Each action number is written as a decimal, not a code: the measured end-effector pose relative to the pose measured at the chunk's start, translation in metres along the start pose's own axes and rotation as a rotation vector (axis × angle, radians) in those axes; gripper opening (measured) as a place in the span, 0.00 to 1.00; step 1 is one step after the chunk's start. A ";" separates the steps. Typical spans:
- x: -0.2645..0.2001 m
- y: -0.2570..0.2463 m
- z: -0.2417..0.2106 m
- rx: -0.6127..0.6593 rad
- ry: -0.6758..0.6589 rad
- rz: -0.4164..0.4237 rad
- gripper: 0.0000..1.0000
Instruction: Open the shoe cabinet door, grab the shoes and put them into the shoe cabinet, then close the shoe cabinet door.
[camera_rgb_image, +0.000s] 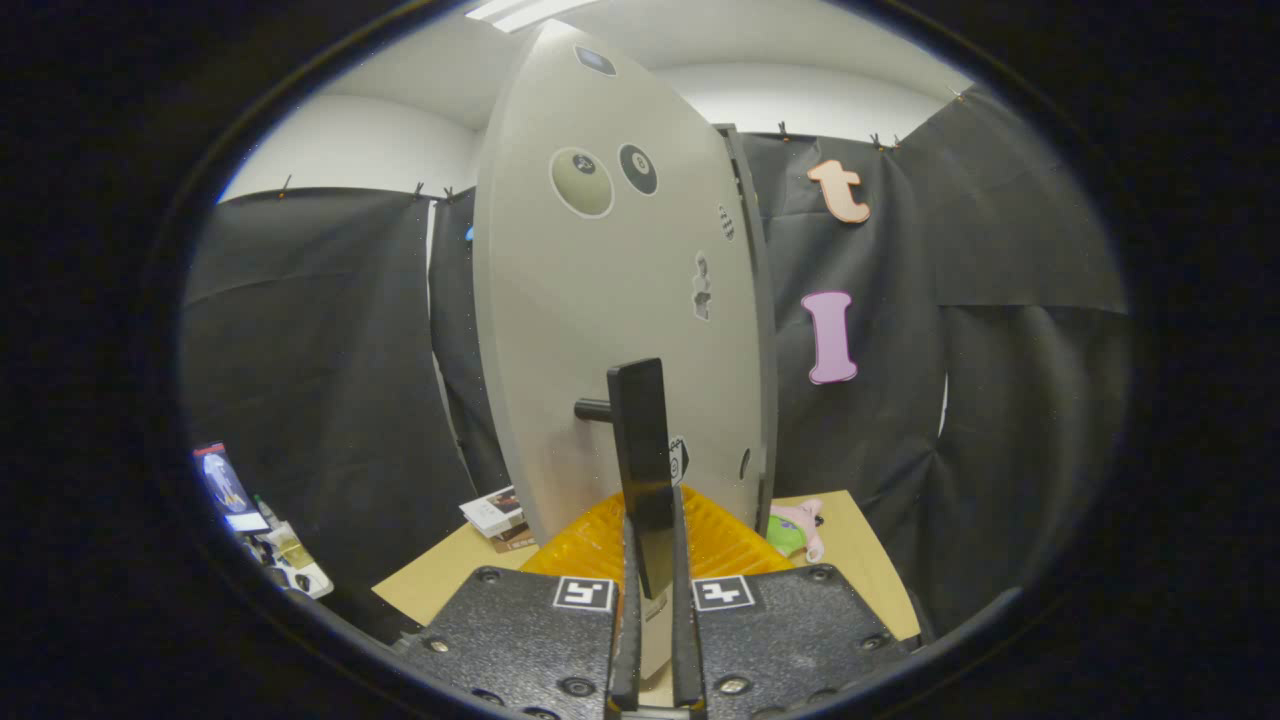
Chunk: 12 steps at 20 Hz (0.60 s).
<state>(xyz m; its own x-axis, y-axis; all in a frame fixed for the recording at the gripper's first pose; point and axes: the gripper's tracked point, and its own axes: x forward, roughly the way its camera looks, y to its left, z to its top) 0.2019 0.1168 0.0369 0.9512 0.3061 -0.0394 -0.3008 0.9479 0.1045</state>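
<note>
Several bits of clutter are sitting around the base of the cabinet: a small stack of white and brown booklets or cards (497, 517) is lying on the tan tabletop (440, 585) just beside the door's lower left corner, a pink and green plush toy (797, 530) is lying on the same surface just right of the door's lower right edge, and a ribbed translucent orange plastic piece (715, 540) is sitting right behind the fingers, at the foot of the door. Further off to the left, near the black cloth wall, a white tray-like object with small items (285, 560) is showing, too small to identify. Nothing is standing between the fingers and the handle. The pale grey shoe cabinet door (600, 300) is rising straight ahead, seen at an angle so its right edge is showing, with two round marks, one pale and one dark, near the top and a few small stickers further down. Its flat black bar handle (642, 450) is standing upright off the door on a short black post, its lower end dropping between the fingers. The gripper (650, 650) is clenching on that handle, both fingers pressing its sides. Shoes are not something I can pick out.
</note>
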 end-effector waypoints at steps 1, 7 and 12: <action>-0.002 -0.006 0.001 0.005 0.002 -0.004 0.15; -0.015 -0.053 0.005 0.009 -0.014 -0.089 0.07; -0.016 -0.061 0.003 0.103 0.005 -0.033 0.05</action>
<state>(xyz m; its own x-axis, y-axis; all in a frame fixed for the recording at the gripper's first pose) 0.2049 0.0540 0.0345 0.9599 0.2760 -0.0496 -0.2607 0.9434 0.2048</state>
